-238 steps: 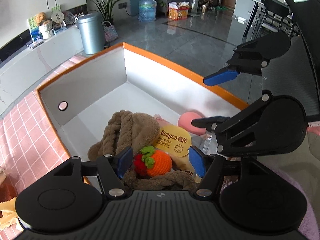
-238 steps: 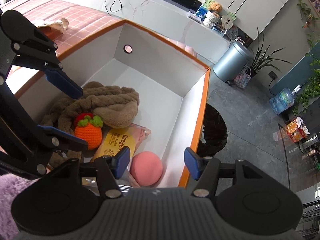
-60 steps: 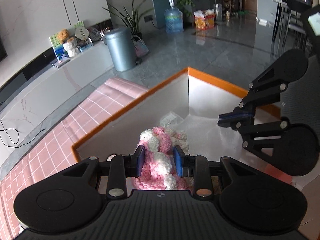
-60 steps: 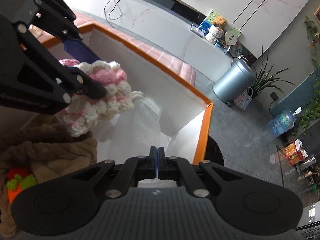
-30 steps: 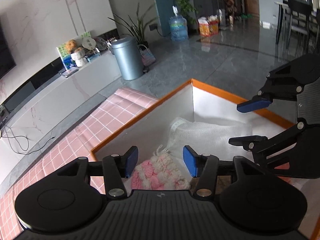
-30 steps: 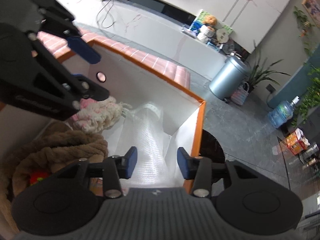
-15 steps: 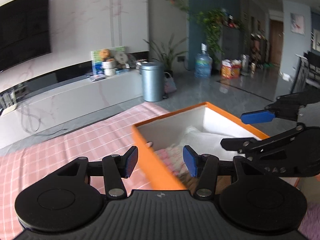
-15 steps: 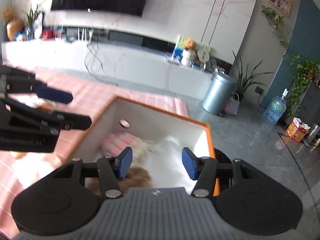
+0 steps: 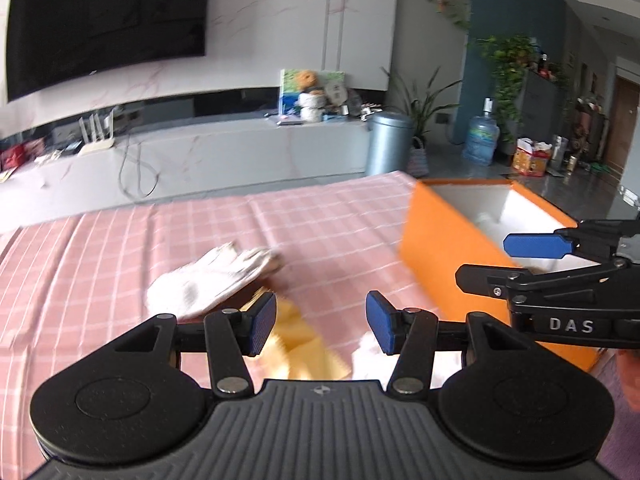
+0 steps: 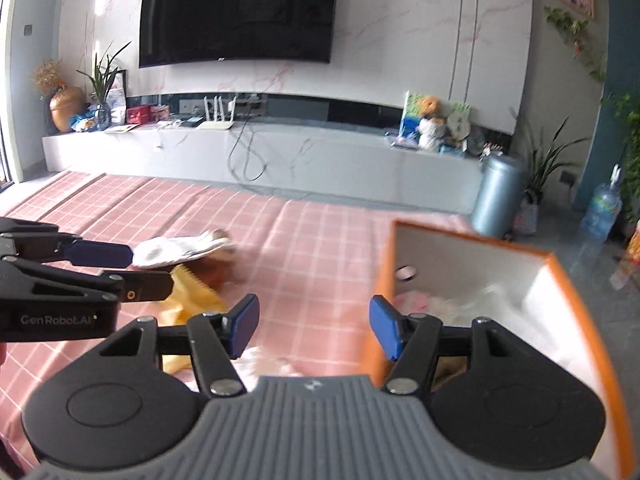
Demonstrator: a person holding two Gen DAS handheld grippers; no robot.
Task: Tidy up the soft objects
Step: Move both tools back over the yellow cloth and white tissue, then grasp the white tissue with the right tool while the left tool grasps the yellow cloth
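Two claws are seen, both empty: the left claw [image 9: 320,322] is held wide, and the right claw's [image 10: 312,326] jaws have just been opening, nothing between them. Left of the orange box [image 9: 444,248], a white cloth [image 9: 208,278] and yellow item [image 9: 298,340] lie overlapped; both could be pinched together.

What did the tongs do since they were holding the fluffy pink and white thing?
The left tongs dropped it in the orange box; the right tongs, just opening, released the white mesh there. Both swung out over the pink cloth, empty. The box stayed put.
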